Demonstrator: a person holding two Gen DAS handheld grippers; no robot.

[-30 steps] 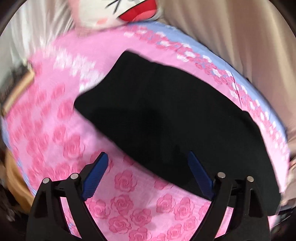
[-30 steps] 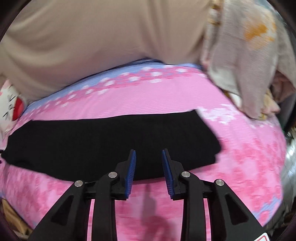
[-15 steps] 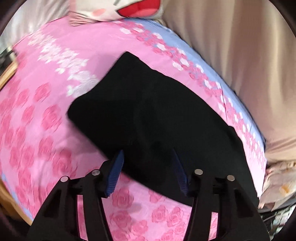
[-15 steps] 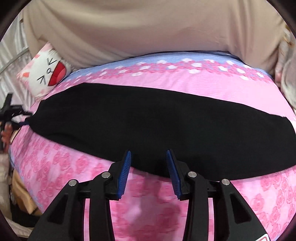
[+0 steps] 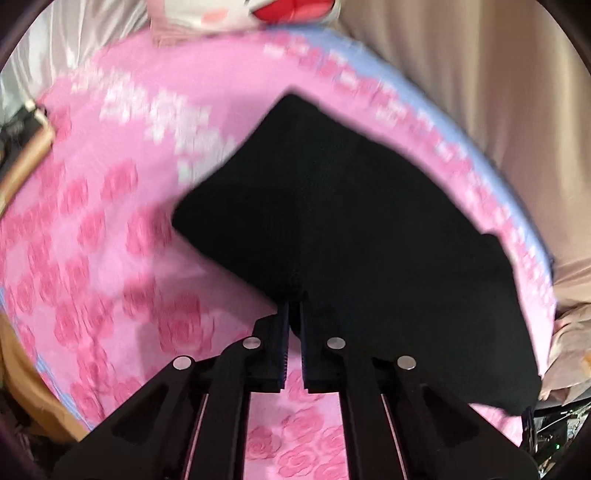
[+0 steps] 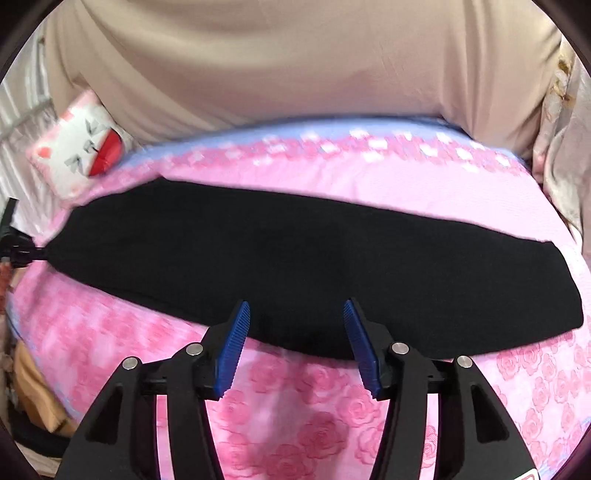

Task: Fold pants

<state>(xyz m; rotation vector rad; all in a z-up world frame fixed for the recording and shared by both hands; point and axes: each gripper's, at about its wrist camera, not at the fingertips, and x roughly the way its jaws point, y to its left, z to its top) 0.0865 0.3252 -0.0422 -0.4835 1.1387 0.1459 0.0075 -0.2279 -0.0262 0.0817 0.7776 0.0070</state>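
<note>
The black pants (image 6: 280, 258) lie folded lengthwise in a long strip across a pink rose-print bed sheet (image 6: 317, 406). In the left wrist view the pants (image 5: 351, 221) fill the middle and right. My left gripper (image 5: 293, 314) is shut on the near edge of the pants. My right gripper (image 6: 295, 328) is open, its blue pads either side of the near edge of the pants at mid-length, just above the fabric. The left gripper also shows at the far left of the right wrist view (image 6: 18, 247), at the pants' end.
A white cat-face cushion (image 6: 77, 147) sits at the head of the bed and also shows in the left wrist view (image 5: 243, 11). A beige curtain (image 6: 295, 55) hangs behind the bed. Bunched pale fabric (image 6: 565, 147) lies at the right. A wooden bed frame (image 5: 22, 166) runs along the left.
My left gripper has closed from wide open onto the near edge of the pants. My right gripper has swung left along the pants and opened wider.
</note>
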